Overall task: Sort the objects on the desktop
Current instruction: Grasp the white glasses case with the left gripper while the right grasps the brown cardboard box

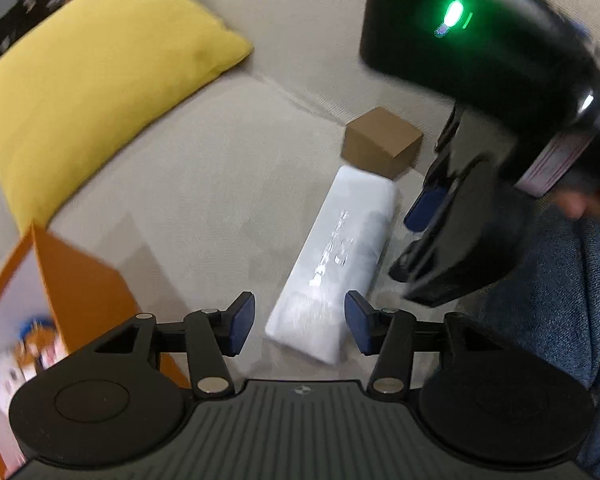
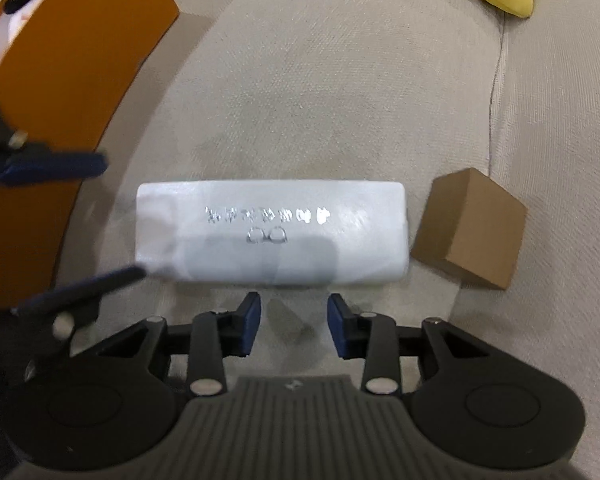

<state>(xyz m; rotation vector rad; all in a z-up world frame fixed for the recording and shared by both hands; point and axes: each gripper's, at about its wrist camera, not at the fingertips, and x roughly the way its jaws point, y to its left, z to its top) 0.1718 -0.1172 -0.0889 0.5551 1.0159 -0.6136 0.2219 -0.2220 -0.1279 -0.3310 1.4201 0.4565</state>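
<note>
Currently, in the left wrist view, the left gripper (image 1: pixel 299 322) stands with jaws apart and empty at lower centre, just over the near end of the white packet (image 1: pixel 334 264). The packet lies flat on the beige cushion (image 1: pixel 204 184), its far end touching or nearly touching the small brown box (image 1: pixel 382 142). An orange storage box (image 1: pixel 80 276) occupies the lower left, likely the sorting destination. A yellow pillow (image 1: pixel 96 80) fills the upper left.

In the right wrist view, the right gripper (image 2: pixel 294 326) is likewise spread and holds nothing, squared to the packet's long side at centre frame, an alignment suited to a crosswise grasp. Motion blur obscures the left gripper's fingers (image 2: pixel 52 166) at left.
</note>
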